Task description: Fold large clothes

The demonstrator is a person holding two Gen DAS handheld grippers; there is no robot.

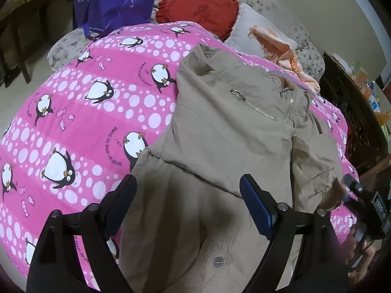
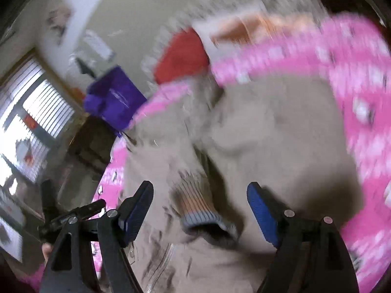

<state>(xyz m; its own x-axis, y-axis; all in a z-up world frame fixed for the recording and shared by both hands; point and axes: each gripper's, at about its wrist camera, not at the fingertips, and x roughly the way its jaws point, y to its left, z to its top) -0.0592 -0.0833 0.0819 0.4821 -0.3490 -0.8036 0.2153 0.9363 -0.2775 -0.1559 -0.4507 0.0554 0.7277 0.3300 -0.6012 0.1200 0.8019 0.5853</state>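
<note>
A beige zip jacket [image 1: 232, 131] lies spread on a bed with a pink penguin-print cover [image 1: 80, 122]. My left gripper [image 1: 188, 185] is open and empty, its jaws wide apart just above the jacket's lower part. The right wrist view is motion-blurred. There my right gripper [image 2: 200, 190] is open and empty over the jacket [image 2: 281, 134], with a striped ribbed sleeve cuff [image 2: 202, 210] lying between its fingers. The right gripper body also shows at the right edge of the left wrist view [image 1: 366, 202], beside the cuff [image 1: 334, 193].
A red heart cushion [image 1: 202, 12], a white pillow [image 1: 256, 29], an orange cloth [image 1: 281, 48] and a purple bag [image 1: 114, 0] lie at the bed's far end. Dark wooden furniture [image 1: 354, 112] stands at the right. A window with blinds [image 2: 31, 112] is at the left.
</note>
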